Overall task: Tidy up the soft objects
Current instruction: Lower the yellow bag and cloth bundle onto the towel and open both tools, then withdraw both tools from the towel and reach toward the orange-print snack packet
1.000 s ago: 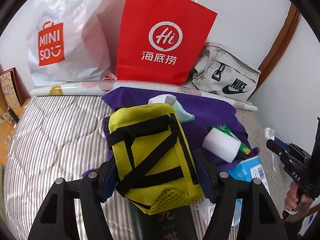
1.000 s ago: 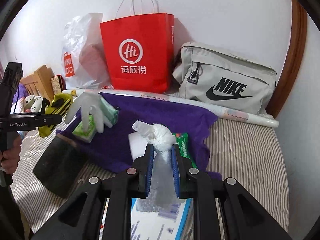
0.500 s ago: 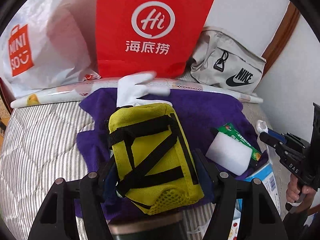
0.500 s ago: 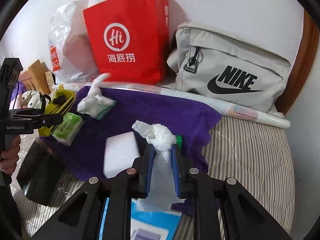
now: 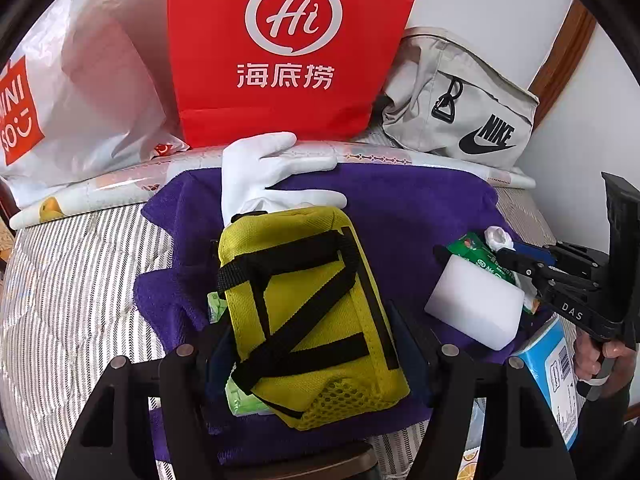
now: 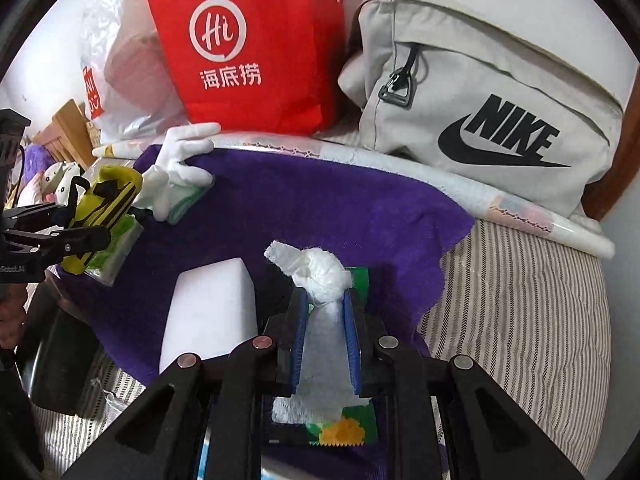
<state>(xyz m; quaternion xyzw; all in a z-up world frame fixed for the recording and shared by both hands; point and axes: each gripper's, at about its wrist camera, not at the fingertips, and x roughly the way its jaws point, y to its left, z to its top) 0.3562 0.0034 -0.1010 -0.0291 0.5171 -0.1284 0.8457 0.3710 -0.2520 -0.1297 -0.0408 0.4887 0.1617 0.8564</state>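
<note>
Left gripper (image 5: 308,344) clamps the yellow pouch (image 5: 308,308) across its width, jaws fairly wide, a green tissue pack (image 5: 240,396) under it. Right gripper (image 6: 326,320), nearly closed, pinches a white gauze wad (image 6: 322,270). Since a second ago both have carried their loads forward and lower, over the purple towel (image 6: 320,204) on the bed; red bag (image 5: 288,48) at 12 o'clock now looms larger. White glove (image 5: 264,168) just beyond the pouch at 12, white sponge block (image 5: 474,312) at 3 o'clock. Judgement: soft items are being gathered onto the towel; set-down looks close.
</note>
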